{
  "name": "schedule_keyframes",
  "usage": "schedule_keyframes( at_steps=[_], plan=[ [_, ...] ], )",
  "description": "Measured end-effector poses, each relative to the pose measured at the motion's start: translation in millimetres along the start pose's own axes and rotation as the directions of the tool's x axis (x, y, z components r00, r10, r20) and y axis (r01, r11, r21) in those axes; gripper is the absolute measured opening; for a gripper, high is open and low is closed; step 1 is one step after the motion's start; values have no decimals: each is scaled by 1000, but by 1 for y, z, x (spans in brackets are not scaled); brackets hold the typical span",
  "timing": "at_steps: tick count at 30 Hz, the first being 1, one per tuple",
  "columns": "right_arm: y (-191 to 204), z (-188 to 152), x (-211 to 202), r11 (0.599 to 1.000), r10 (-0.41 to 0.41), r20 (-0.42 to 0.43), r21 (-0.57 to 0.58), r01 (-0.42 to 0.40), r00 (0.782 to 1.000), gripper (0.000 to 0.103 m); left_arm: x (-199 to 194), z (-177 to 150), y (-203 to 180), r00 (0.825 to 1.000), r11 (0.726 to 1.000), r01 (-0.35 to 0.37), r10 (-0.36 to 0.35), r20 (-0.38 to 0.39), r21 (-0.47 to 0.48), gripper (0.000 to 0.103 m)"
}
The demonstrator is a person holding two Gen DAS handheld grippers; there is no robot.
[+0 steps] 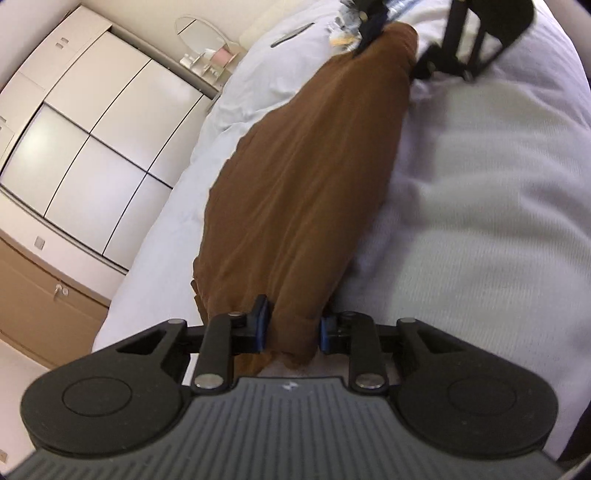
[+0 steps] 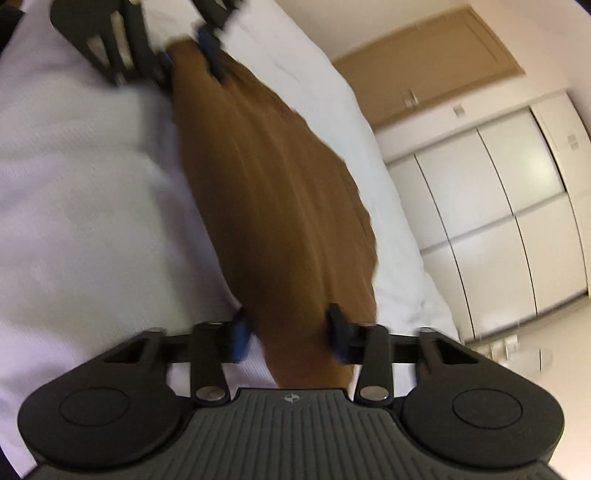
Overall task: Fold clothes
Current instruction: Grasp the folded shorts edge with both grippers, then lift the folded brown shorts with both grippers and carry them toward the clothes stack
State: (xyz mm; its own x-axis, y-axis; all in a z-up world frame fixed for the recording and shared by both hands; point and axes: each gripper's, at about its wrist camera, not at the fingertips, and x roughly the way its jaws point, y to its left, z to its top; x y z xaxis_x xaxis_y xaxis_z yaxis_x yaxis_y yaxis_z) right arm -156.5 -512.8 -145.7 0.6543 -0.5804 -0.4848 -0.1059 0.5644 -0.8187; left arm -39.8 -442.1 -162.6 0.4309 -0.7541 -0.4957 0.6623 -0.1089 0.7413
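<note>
From the left wrist view, the left gripper [image 1: 293, 326] has the near end of a brown garment [image 1: 314, 177] bunched between its fingers [image 1: 260, 325], which close on the cloth from both sides. The garment runs as a long, loosely gathered band over a white bed [image 1: 480, 221] to the right gripper [image 1: 373, 27] at the top of the frame, which has the far end, though its pads are too blurred there to read. A white wardrobe [image 1: 92, 147] stands beyond the bed. From the right wrist view, the right gripper [image 2: 290, 339] has the other end of the brown garment [image 2: 273, 184] running between its fingers [image 2: 240, 338]; they stand a little wider than the left pair, and with the blur it is hard to say whether both pads press on the fabric. The left gripper [image 2: 188, 48] shows at the far end, on the cloth. The risk, as I judge it, lies on the right: a loose hold on slack, bunched fabric could let that end slip out when the band is pulled taut. Also, the gathered cloth may set creases into the fold unless it is spread first.
</note>
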Motion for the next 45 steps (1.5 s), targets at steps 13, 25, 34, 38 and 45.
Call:
schedule_keyframes(
  at_steps=[13, 25, 34, 38, 45],
  plan=[
    [2, -2, 31, 999, -17, -74, -33, 15, 997, 30, 3, 5, 5, 1000, 998, 17, -17, 9, 57, 15],
    [-47, 27, -36, 991, -40, -41, 125, 45, 998, 18, -69, 13, 69, 989, 996, -17, 4, 146, 83, 12],
    [-68, 35, -125, 975, -85, -60, 203, 96, 995, 18, -123, 36, 81, 958, 992, -54, 20, 285, 112, 12],
    [-67, 34, -136, 971, -88, -85, 214, 105, 992, 18, -126, 38, 73, 954, 992, -36, -3, 299, 124, 12],
    [-54, 27, -147, 967, -46, -108, 243, 72, 993, 18, -130, 37, 68, 954, 991, -19, -21, 299, 129, 12]
  ],
)
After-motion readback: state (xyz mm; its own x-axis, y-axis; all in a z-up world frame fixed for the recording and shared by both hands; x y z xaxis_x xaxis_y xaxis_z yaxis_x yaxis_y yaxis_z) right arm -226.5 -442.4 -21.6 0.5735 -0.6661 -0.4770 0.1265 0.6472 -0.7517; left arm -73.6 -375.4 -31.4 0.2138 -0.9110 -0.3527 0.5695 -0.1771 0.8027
